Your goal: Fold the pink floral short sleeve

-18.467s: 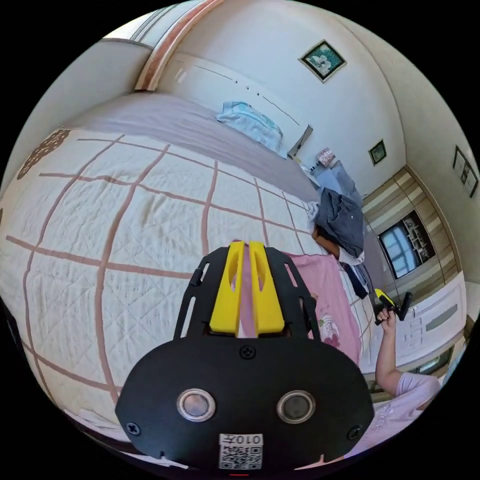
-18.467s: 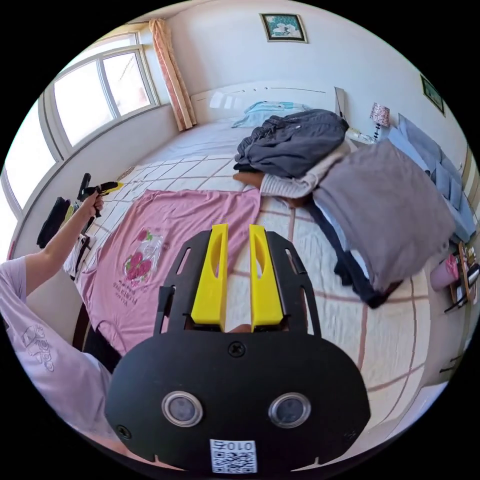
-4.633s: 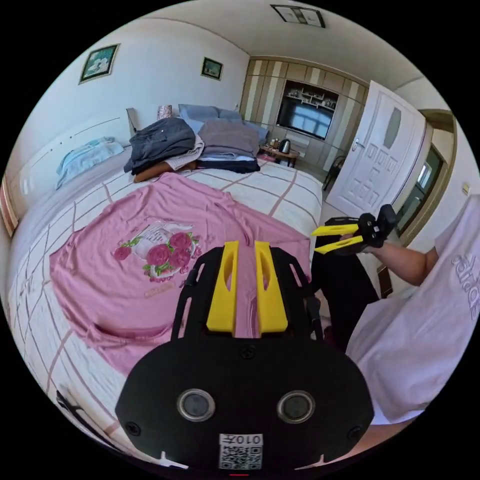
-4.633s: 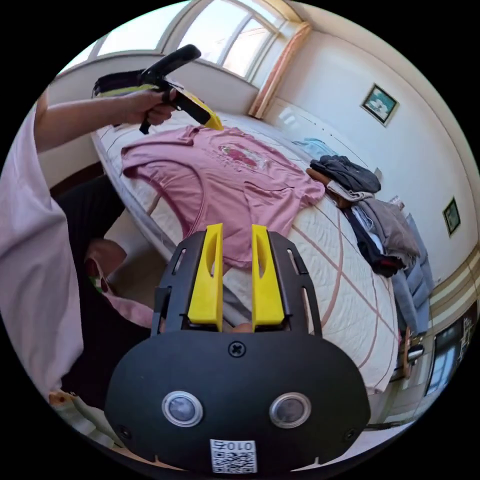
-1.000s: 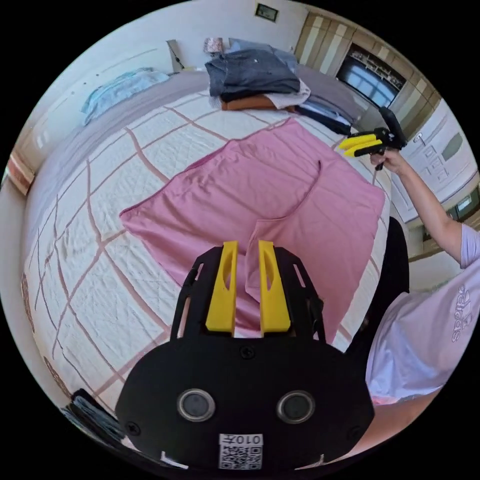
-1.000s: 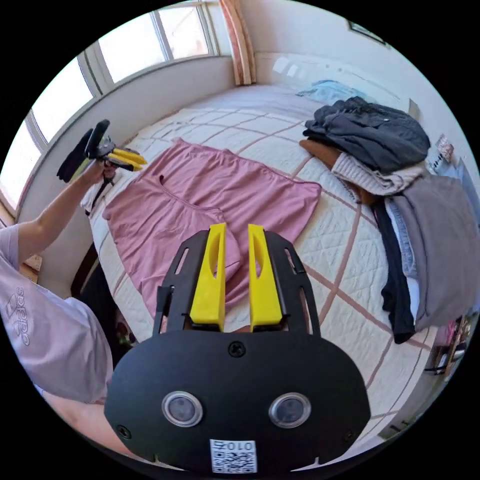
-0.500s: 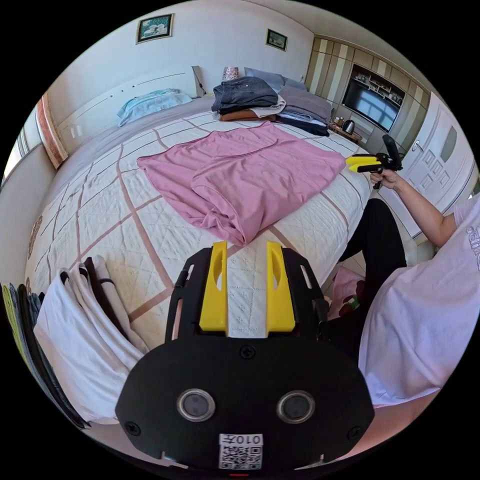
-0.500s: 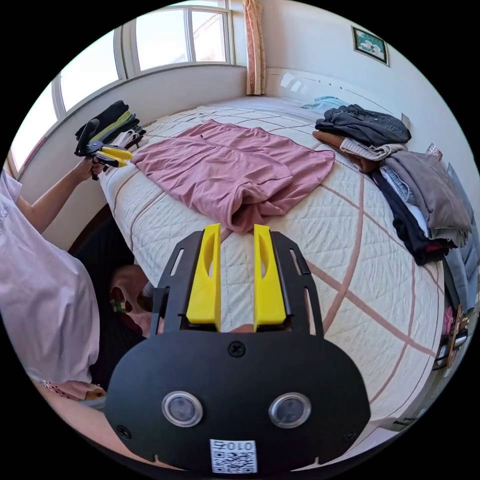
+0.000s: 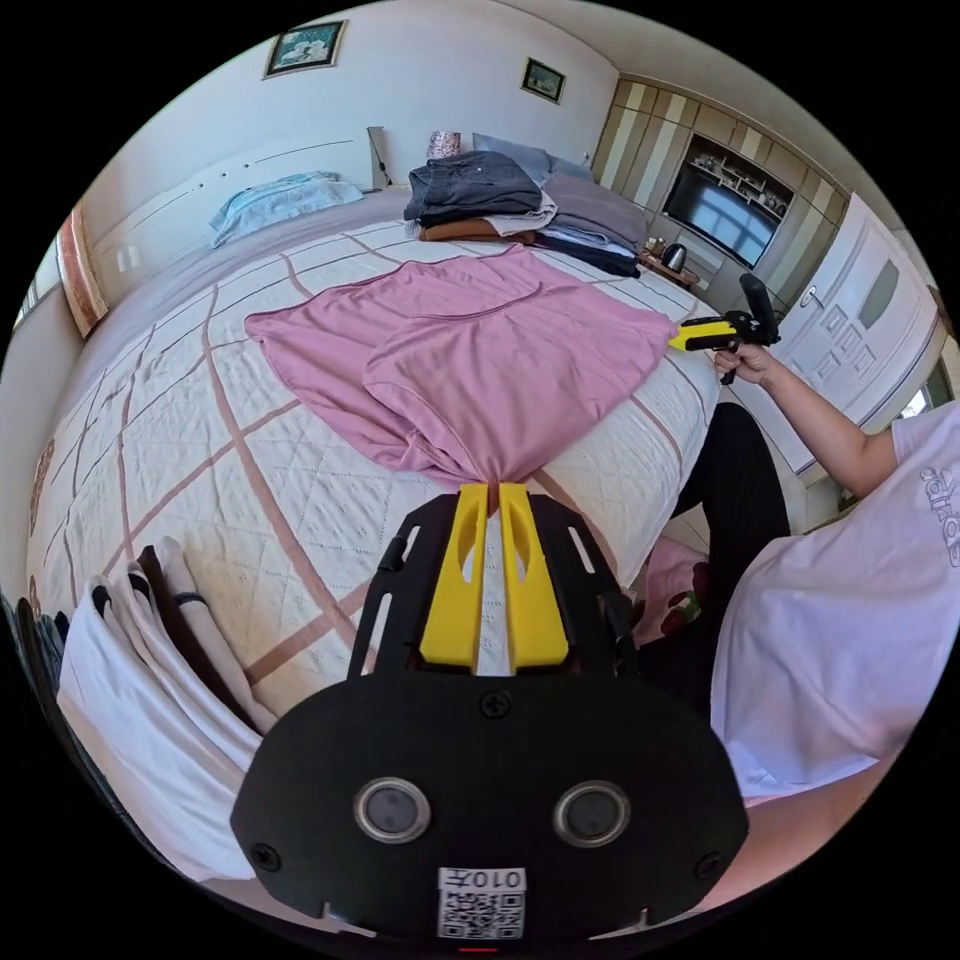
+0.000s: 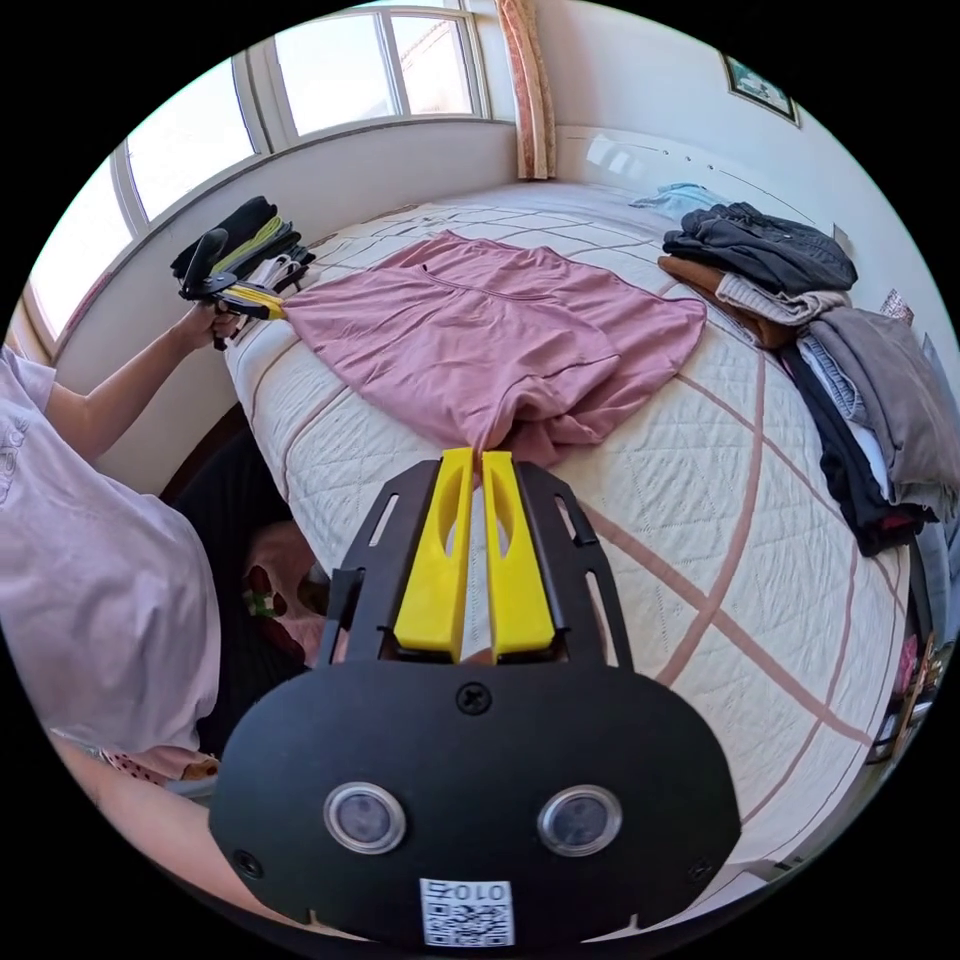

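Both of your grippers pinch the pink shirt's near corners on the quilted bed.

Your left gripper and right gripper each have both jaws clamped together on a bunched corner of the pink shirt, likely to draw it flat for the next fold. At 8 o'clock in the left gripper view lie folded clothes; at 12 o'clock, beyond the shirt, sits a clothes pile, well clear.
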A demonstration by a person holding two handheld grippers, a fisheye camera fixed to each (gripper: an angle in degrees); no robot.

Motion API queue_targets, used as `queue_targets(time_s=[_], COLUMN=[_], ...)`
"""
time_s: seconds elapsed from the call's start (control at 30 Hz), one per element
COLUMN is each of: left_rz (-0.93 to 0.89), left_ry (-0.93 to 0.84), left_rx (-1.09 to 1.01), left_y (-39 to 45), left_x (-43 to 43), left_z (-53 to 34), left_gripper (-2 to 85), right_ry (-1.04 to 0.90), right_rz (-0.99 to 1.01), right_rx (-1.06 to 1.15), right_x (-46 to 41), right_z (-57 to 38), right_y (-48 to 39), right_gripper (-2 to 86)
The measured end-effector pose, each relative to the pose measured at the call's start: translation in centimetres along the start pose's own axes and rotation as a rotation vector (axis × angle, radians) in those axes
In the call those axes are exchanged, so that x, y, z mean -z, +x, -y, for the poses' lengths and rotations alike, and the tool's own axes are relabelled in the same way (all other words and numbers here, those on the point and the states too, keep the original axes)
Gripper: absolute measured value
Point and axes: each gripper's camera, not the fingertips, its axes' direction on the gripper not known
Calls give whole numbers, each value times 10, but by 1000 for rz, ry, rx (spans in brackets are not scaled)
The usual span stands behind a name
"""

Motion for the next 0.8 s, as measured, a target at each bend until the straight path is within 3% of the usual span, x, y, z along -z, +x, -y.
queue_targets(time_s=[0.33,0.5,0.8], left_rz=[-94,-158,-173], left_ry=[-98,-51,-129], left_rx=[89,143,105], left_y=[-38,-50,-37], left_x=[-4,6,39], left_z=[-6,-14,-11], left_gripper=[2,1,2], right_ry=[-62,-16,-64], right_rz=[44,97,104], right_rx=[-34,-27,66], right_x=[-20,-7,20], right_z=[-10,-18,-26], right_y=[12,13,-12], right_gripper=[39,37,36])
